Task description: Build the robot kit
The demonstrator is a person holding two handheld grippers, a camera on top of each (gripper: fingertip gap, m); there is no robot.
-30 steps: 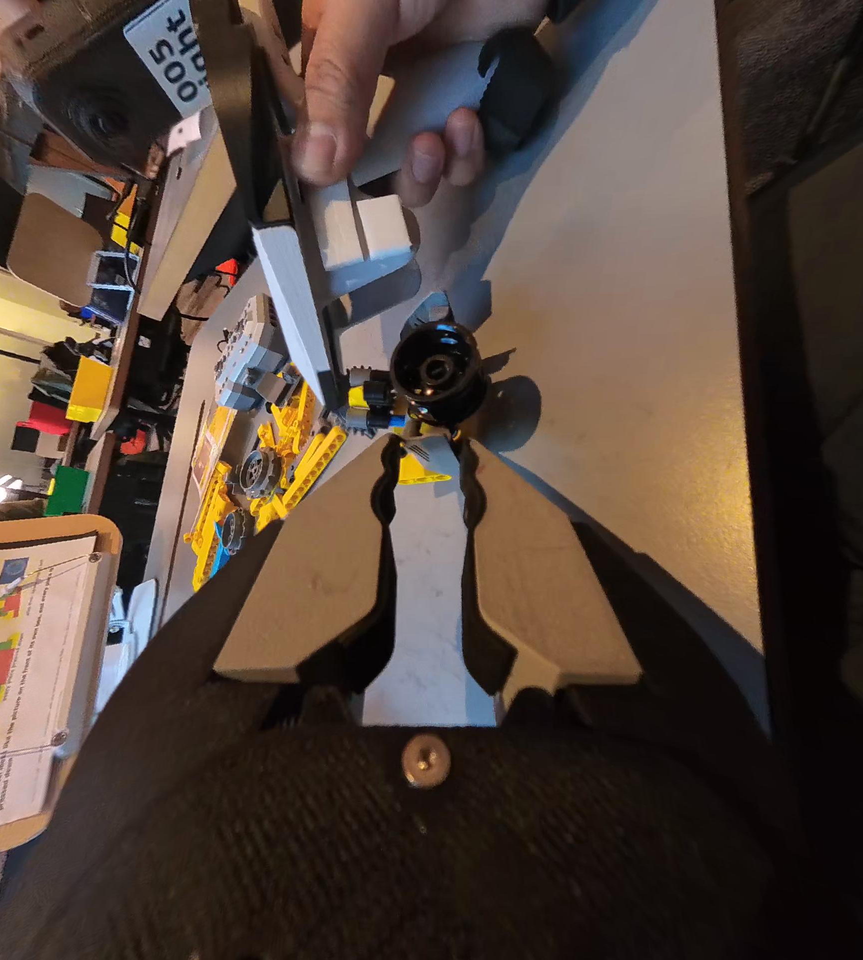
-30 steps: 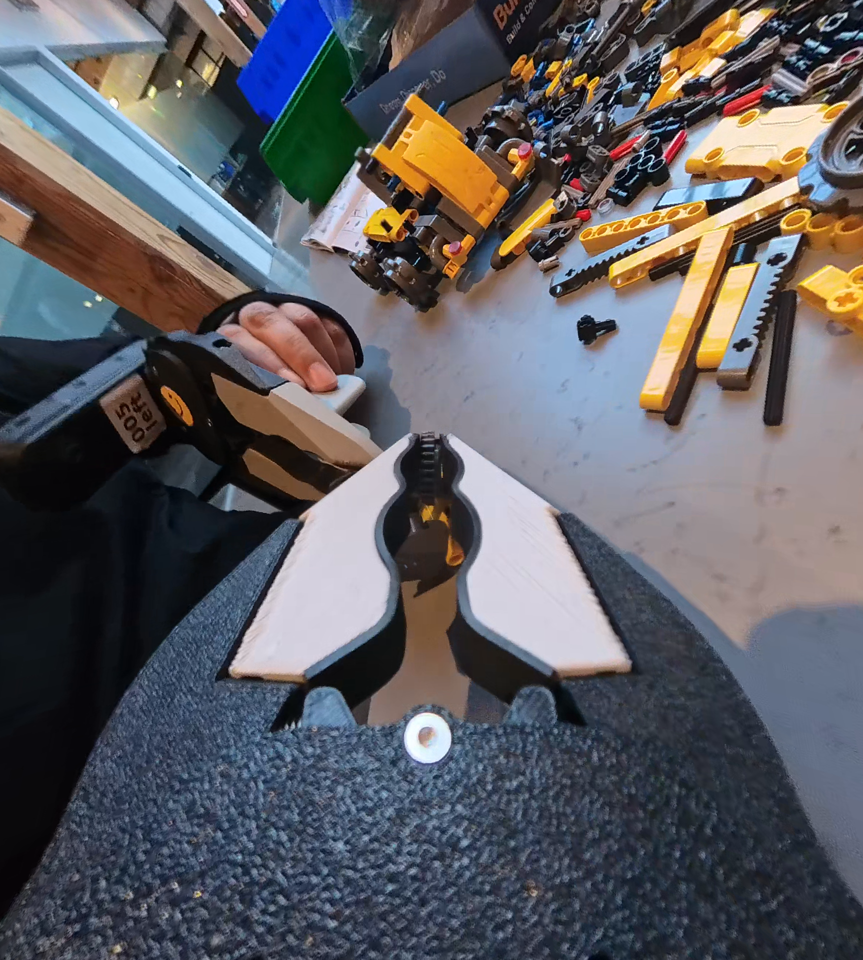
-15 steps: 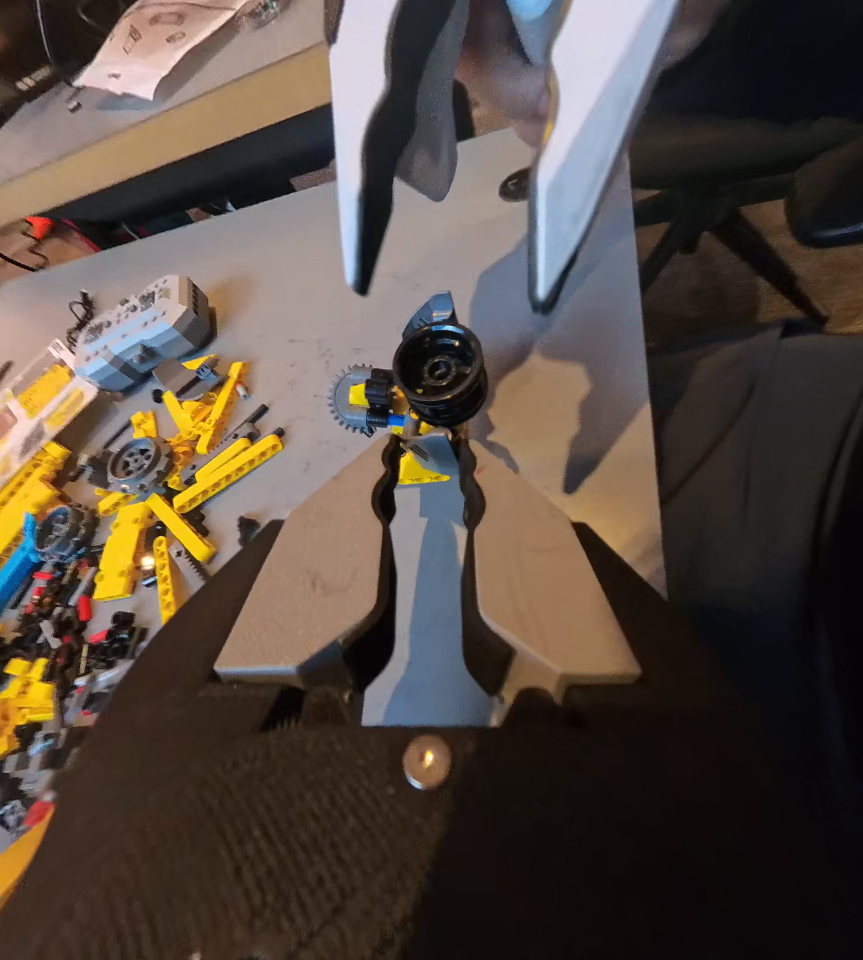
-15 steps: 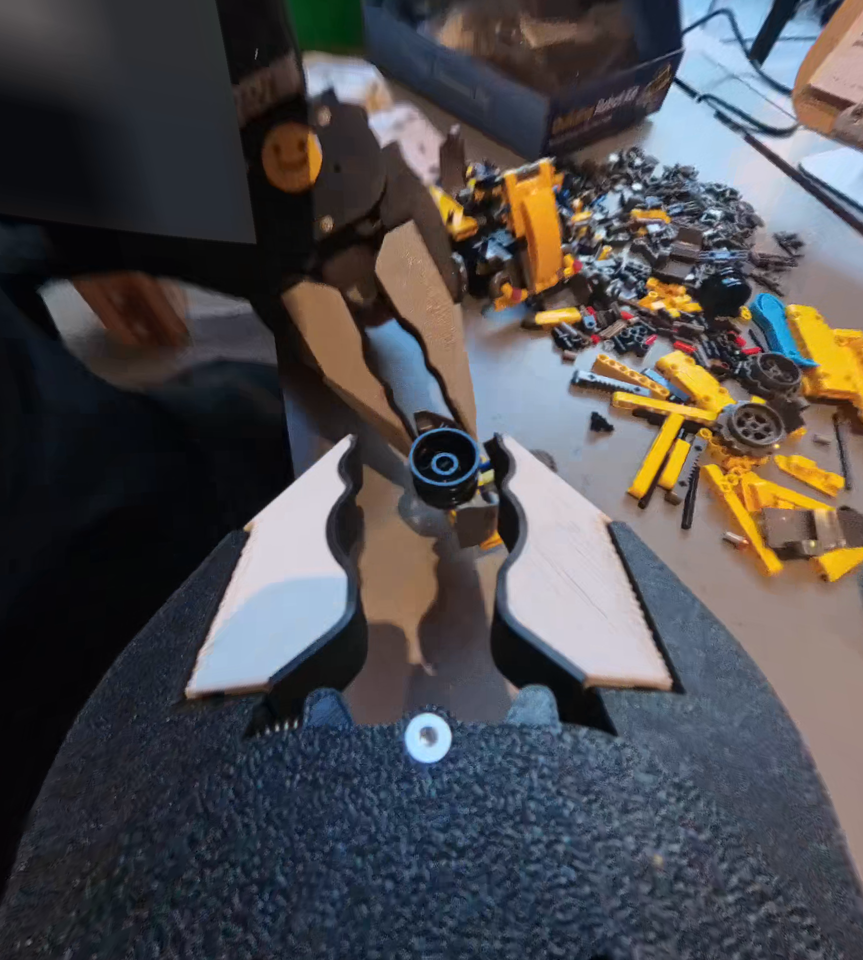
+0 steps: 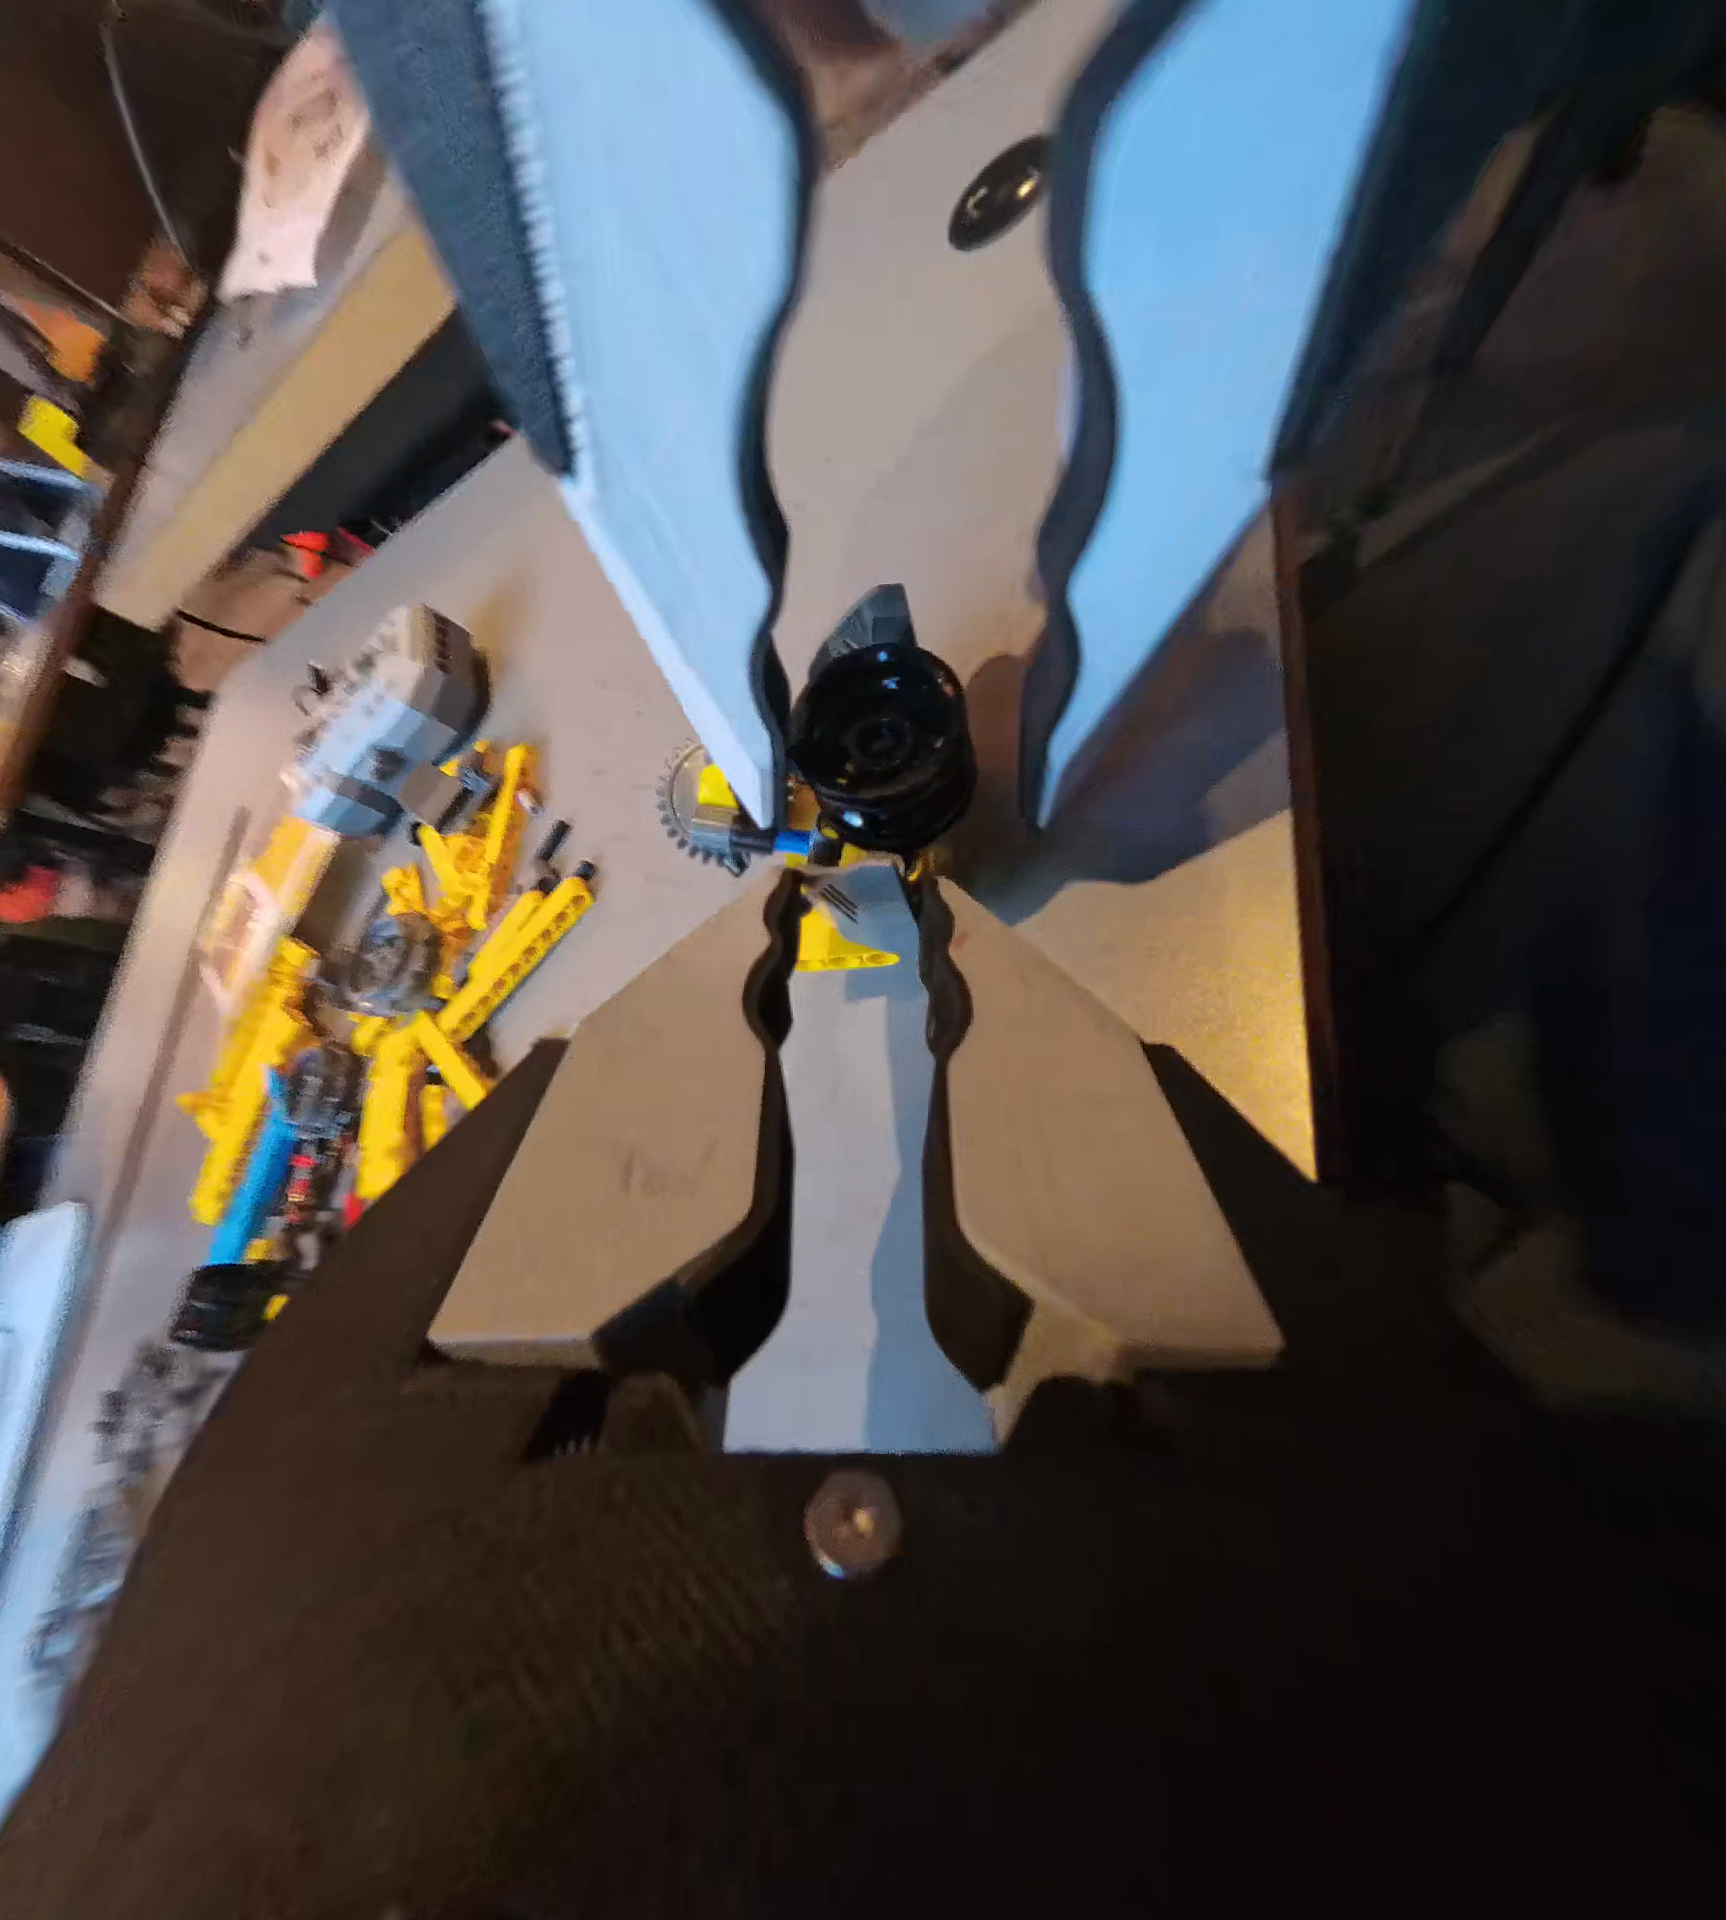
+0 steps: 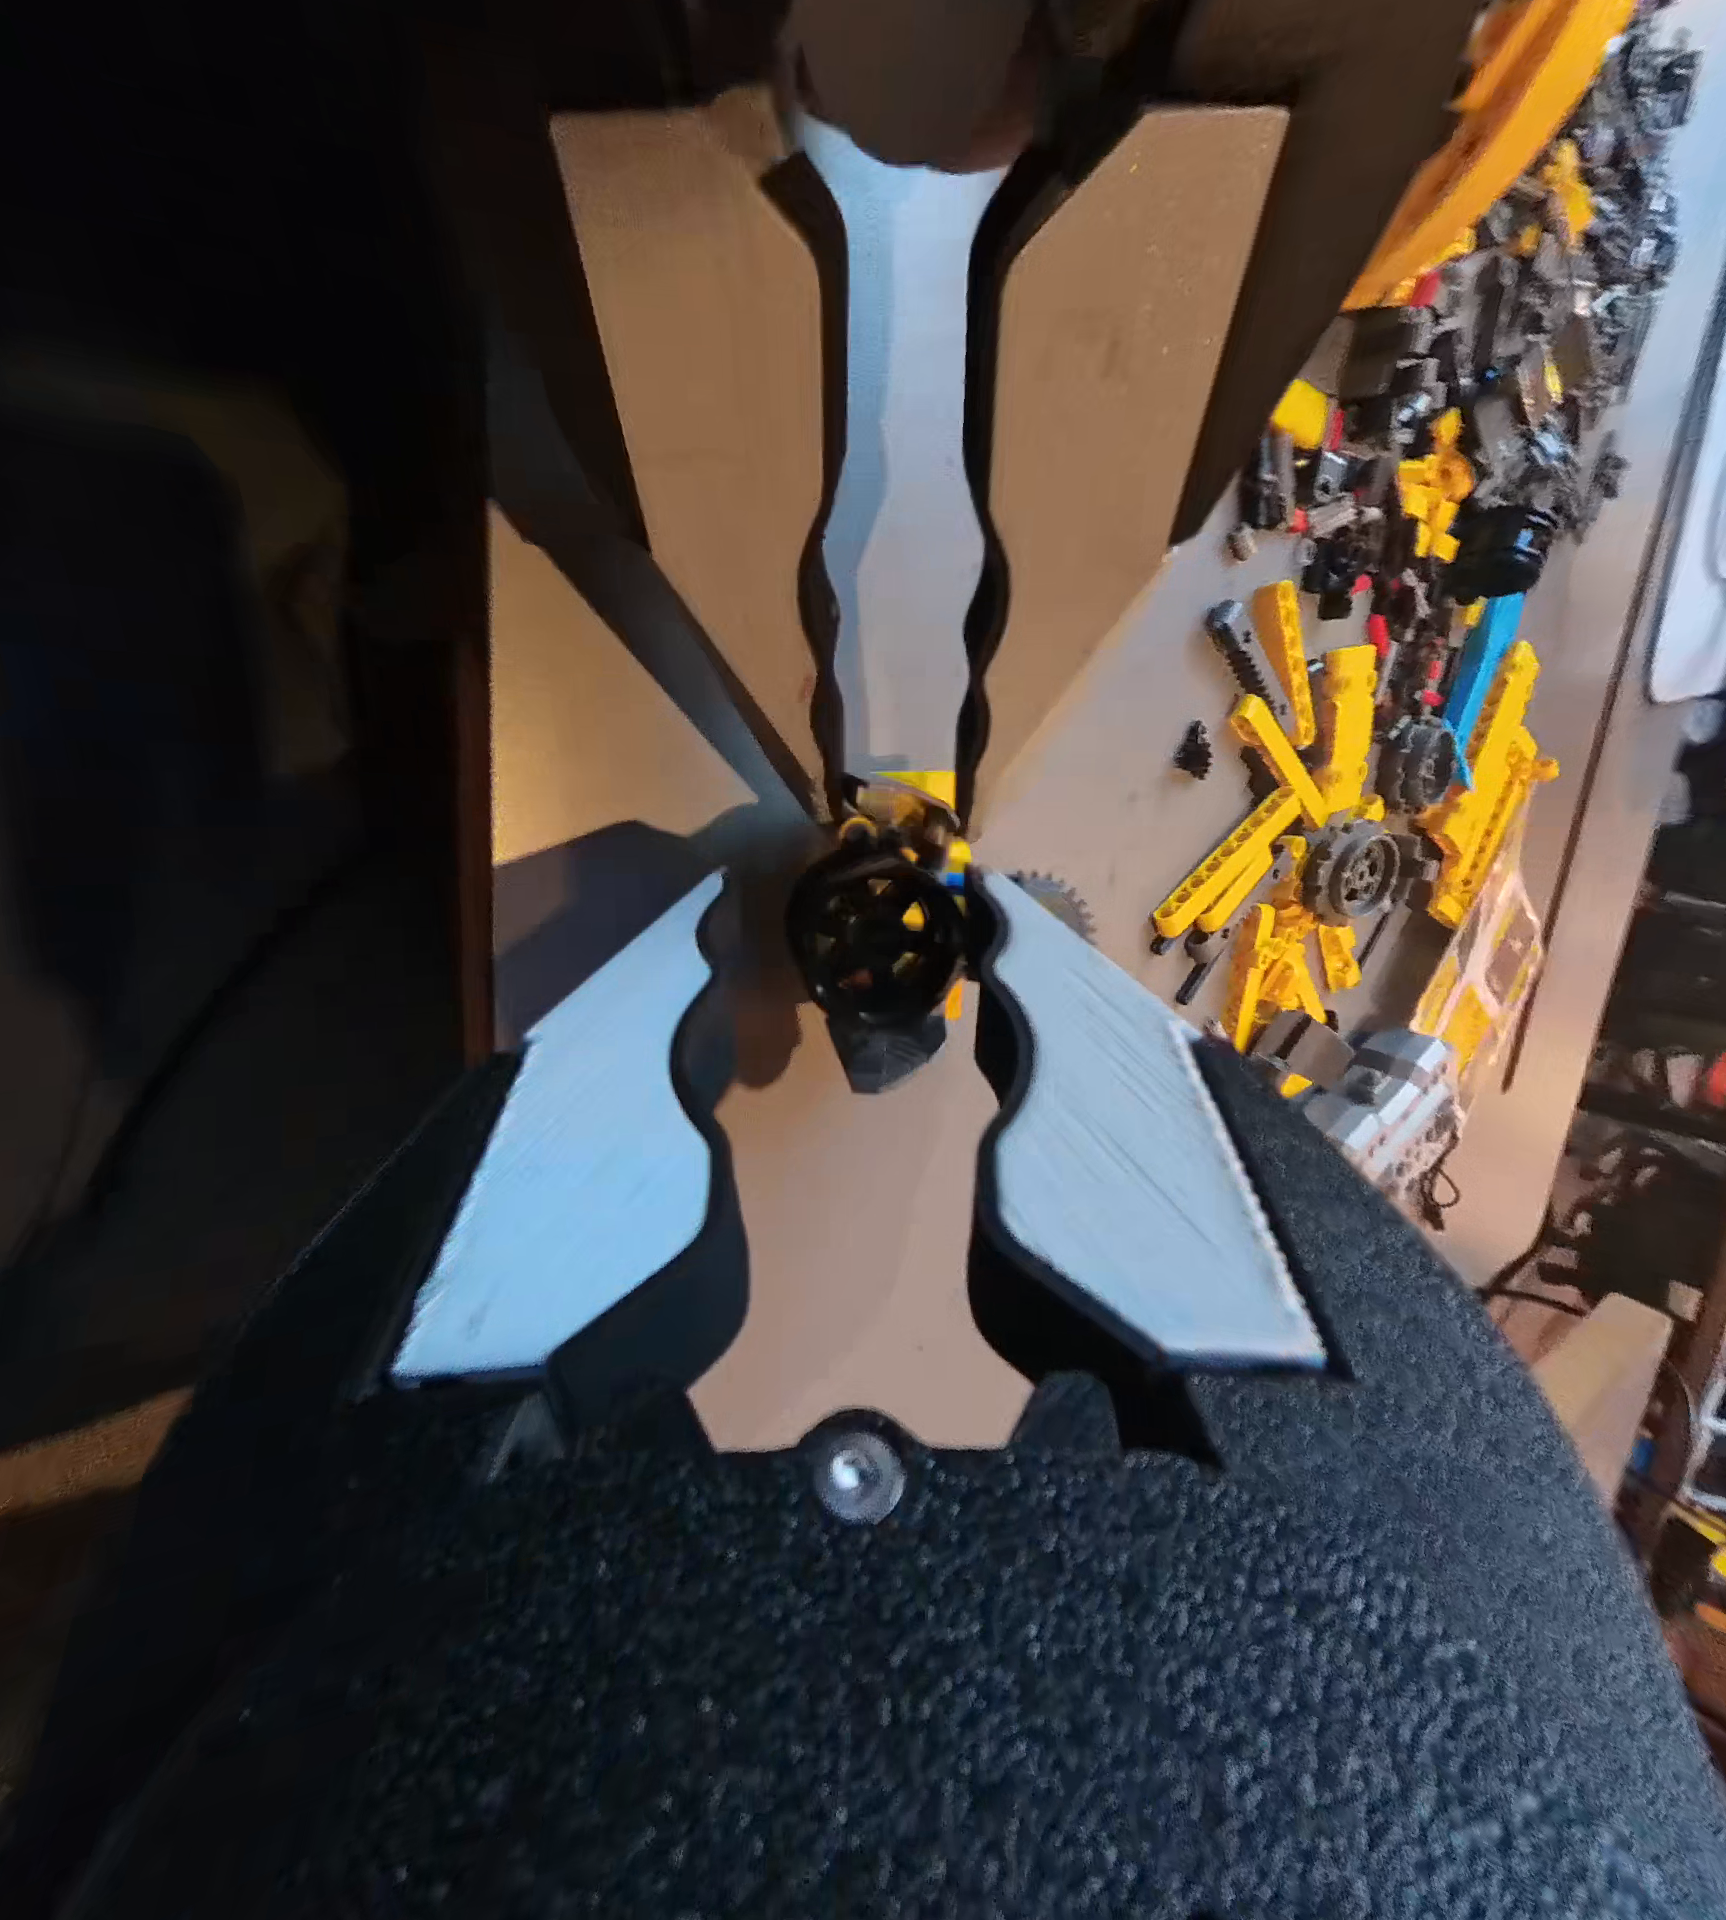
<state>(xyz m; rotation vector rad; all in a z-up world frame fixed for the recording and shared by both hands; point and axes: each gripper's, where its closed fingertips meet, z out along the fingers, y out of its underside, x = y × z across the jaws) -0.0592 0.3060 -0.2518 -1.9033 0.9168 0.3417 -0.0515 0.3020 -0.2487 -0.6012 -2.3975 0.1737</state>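
The left tongs (image 5: 854,883) are pinched shut on the yellow-and-grey base of a small toy-brick assembly (image 5: 843,914), holding it above the pale grey desk (image 5: 1181,977). A glossy black plastic wheel rim (image 5: 880,743) sits at the far end of that assembly, just beyond the left fingertips, with a dark grey wedge-shaped piece (image 5: 880,623) sticking out behind it and a grey toothed gear (image 5: 682,800) showing at its side.

The right tongs (image 6: 848,904) point straight at the left ones from the opposite side, their jaws spread wide with the black rim (image 6: 874,940) between the tips. In the left wrist view one right finger (image 5: 724,644) lies against the rim's side, while the other stands clearly apart from it; whether the near one actually touches is hard to tell.

Farther out on the desk lies a loose scatter of yellow perforated beams (image 6: 1285,790), a grey-hubbed tyre (image 6: 1352,868) among them, a blue beam (image 6: 1482,665) and a grey blocky motor unit (image 6: 1389,1091). Beyond these is a heap of small dark mixed parts (image 6: 1441,343).
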